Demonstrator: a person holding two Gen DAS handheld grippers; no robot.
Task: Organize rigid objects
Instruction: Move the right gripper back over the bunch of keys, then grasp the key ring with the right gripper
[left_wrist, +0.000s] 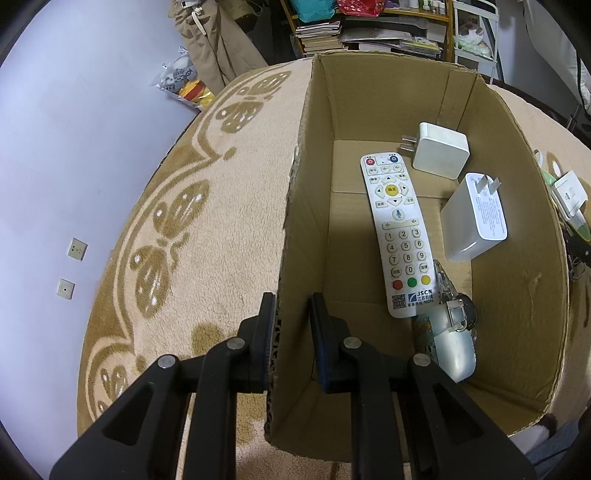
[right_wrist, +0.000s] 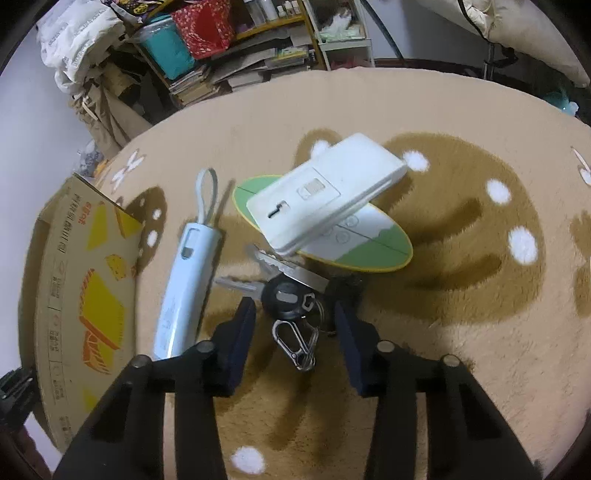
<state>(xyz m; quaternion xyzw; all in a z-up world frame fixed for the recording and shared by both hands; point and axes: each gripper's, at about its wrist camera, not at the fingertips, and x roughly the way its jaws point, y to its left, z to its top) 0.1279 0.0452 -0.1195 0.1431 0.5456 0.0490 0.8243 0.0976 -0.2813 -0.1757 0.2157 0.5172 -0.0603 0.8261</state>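
My left gripper (left_wrist: 291, 314) is shut on the left wall of the open cardboard box (left_wrist: 295, 229), one finger outside and one inside. In the box lie a white remote (left_wrist: 400, 236), two white plug chargers (left_wrist: 441, 149) (left_wrist: 474, 218) and a clear plastic gadget (left_wrist: 450, 339). In the right wrist view my right gripper (right_wrist: 291, 310) points down at the rug, its jaws apart on either side of a bunch of keys (right_wrist: 288, 299) with a black fob and a carabiner. The pads stand clear of the keys.
Beyond the keys a white socket adapter (right_wrist: 325, 195) rests on a green and white oval card (right_wrist: 373, 247). A pale blue stick-shaped device (right_wrist: 184, 280) with a loop lies left of them, beside the printed box wall (right_wrist: 81, 288). Cluttered shelves (right_wrist: 229, 62) stand past the rug.
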